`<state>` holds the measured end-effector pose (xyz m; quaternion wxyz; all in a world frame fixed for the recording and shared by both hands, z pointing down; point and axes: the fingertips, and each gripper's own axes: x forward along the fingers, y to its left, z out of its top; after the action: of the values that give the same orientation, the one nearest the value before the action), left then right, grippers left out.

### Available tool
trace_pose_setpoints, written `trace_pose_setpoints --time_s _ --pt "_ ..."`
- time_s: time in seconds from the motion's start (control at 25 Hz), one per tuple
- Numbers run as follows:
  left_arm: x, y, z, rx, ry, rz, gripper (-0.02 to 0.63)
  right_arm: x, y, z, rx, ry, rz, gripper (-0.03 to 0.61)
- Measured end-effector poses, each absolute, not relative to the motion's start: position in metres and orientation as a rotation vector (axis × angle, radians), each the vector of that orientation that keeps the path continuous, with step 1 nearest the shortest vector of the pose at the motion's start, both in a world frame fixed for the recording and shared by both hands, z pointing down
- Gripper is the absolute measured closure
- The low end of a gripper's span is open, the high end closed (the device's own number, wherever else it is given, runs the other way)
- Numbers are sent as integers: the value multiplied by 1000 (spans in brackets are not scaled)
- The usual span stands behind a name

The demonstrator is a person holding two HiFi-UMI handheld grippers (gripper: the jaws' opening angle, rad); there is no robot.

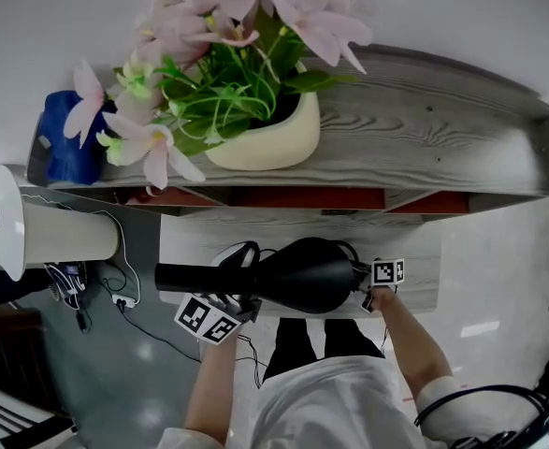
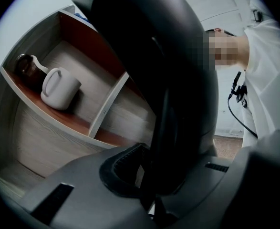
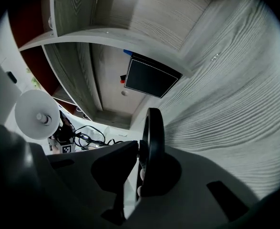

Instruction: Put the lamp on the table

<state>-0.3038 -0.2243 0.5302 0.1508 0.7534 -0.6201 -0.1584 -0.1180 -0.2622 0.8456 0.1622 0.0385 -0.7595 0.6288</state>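
Note:
In the head view, a black lamp (image 1: 297, 275) lies sideways in the air in front of the person, its thin end pointing left. My left gripper (image 1: 243, 297) is shut on a thin black part of the lamp under the wide body; in the left gripper view the lamp (image 2: 154, 61) fills most of the picture above that gripper (image 2: 151, 194). At the lamp's right end, my right gripper (image 1: 364, 286) is shut on a thin round black edge of the lamp (image 3: 154, 142), which stands edge-on between the jaws of that gripper (image 3: 140, 175).
A grey wooden shelf unit (image 1: 442, 129) carries a cream flower pot (image 1: 260, 138) and a blue object (image 1: 68, 143). A white lamp (image 1: 31, 232) stands at the left, with cables (image 1: 115, 297) on the floor. A white mug (image 2: 58, 87) and a brown jar (image 2: 27, 66) sit in a compartment.

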Motion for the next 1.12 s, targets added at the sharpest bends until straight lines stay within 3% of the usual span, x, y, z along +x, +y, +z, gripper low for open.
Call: trace_pose_setpoints --time_s 0.72,0.76,0.84,1.12 --pt "-285 -234 529 2108 -1855 -424 604 -114 -270 869 221 -2090 1769 555" --pt "-286 -234 529 2102 -1859 -425 604 -112 -271 870 240 -2085 1770 545" --pt "-287 -235 529 2095 -1865 -427 604 -104 -279 871 289 -2079 1787 462" --pt "-281 -239 530 2053 -1925 -402 604 -55 -306 869 509 -2069 1751 449"
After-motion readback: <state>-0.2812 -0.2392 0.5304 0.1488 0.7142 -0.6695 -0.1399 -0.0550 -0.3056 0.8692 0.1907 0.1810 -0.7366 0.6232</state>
